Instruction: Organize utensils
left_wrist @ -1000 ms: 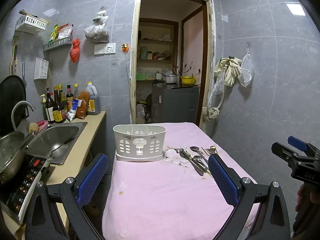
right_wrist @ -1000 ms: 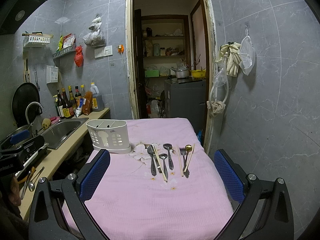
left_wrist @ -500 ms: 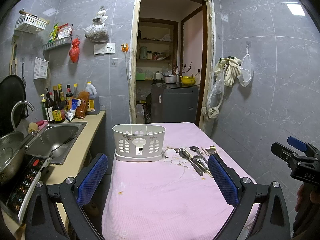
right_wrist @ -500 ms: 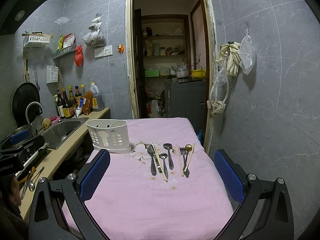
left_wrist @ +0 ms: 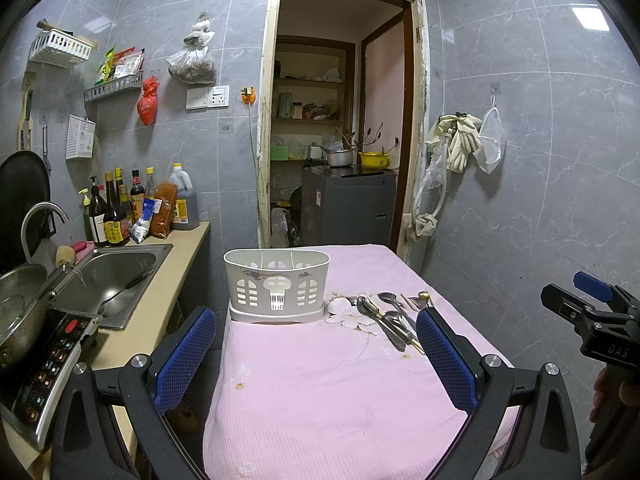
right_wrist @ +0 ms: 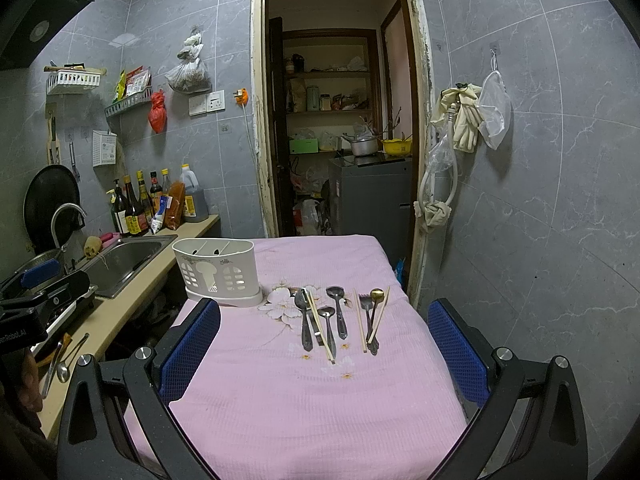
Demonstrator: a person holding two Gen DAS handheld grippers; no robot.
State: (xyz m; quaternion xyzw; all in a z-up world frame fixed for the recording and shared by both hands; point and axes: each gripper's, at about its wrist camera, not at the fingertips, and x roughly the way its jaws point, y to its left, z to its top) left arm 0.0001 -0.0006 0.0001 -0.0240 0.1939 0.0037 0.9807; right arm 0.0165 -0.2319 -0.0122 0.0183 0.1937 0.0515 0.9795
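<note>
1. Spoons [right_wrist: 334, 316], a fork [right_wrist: 366, 308] and chopsticks [right_wrist: 320, 326] lie side by side on the pink cloth [right_wrist: 304, 400] covering the desk, right of the white holder [right_wrist: 218, 270].
2. Holder stands upright toward the far left of the cloth; no utensil shows above its rim.
3. Left claw [left_wrist: 316, 360] hangs wide open over the near cloth, gripping nothing.
4. Right claw [right_wrist: 324, 358] is likewise spread wide and bare, nearer than the utensils.

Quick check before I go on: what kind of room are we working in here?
Most likely a small home kitchen: a steel sink with faucet in the counter, sauce and oil bottles against the tiled wall, and a pink-clothed table carrying utensils beside a white caddy.
</note>
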